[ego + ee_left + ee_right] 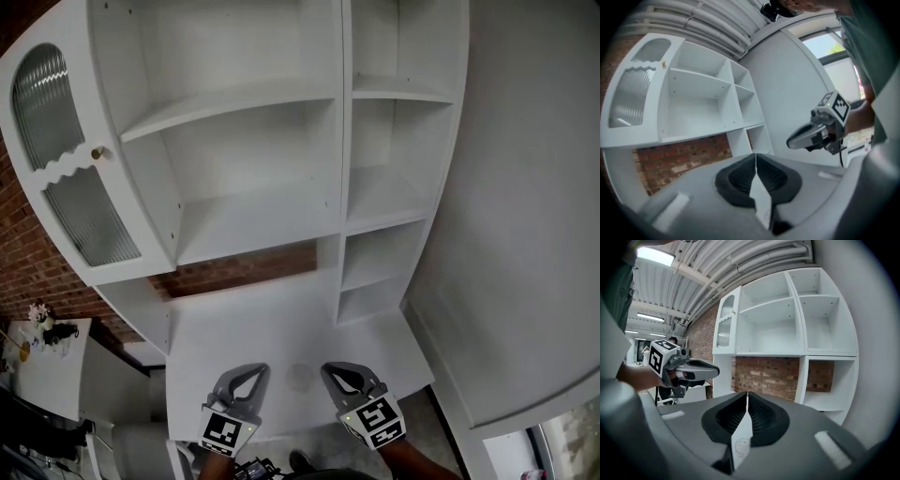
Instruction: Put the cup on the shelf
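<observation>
No cup shows in any view. The white shelf unit (pixel 253 220) stands in front of me with bare shelves, seen also in the left gripper view as the shelf unit (pixel 698 105) and in the right gripper view as the shelf unit (pixel 787 329). My left gripper (pixel 251 368) and right gripper (pixel 336 370) hover side by side over the near edge of the white counter (pixel 281 319). Both are shut with nothing between their jaws. A faint round mark (pixel 300 377) lies on the counter between them; I cannot tell what it is.
A cabinet door with ribbed glass (pixel 56 141) hangs at the unit's left. Red brick (pixel 234 272) shows under the lowest wide shelf. A plain white wall (pixel 525 234) closes the right side. A small white table with flowers (pixel 42 328) stands at the far left.
</observation>
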### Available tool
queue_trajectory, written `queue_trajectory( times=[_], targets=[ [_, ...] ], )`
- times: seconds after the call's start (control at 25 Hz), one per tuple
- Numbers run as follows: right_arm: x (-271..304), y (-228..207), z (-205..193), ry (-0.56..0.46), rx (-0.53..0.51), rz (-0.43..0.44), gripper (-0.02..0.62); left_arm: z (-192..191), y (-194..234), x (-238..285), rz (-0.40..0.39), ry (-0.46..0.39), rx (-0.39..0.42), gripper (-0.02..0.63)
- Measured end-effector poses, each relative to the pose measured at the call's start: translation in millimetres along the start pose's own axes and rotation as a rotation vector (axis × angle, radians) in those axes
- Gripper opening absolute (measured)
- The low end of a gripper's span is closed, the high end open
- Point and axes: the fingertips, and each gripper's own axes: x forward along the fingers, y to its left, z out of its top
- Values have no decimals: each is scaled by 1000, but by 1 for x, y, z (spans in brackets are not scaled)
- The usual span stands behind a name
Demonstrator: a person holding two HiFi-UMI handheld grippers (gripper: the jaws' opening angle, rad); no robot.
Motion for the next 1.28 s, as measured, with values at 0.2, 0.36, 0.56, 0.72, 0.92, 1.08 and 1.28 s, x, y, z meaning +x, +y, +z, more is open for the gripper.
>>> queue_trajectory(
  times=[0.2,0.36,0.56,0.72,0.92,1.08,1.28],
  targets=[
    [33,-4,-7,16,5,-43,20,-24,28,11,-45,3,-14,8],
    [52,-11,-16,46,13,-69,21,-42,38,21,-81,9,-39,9],
    [74,-17,-35,60,25,-47,25,-71,46,36,-107,31,-69,15],
    [91,-26,-60,64,35,19,51,-104,47,55,-145,62,-106,40],
    [114,-40,-109,120,43,126,98,-160,35,81,-194,122,-144,107],
    [130,-41,-150,143,42,222,144,-207,21,95,-237,182,-157,166],
    [141,-34,-202,209,16,344,188,-263,0,107,-330,254,-160,218]
  ],
)
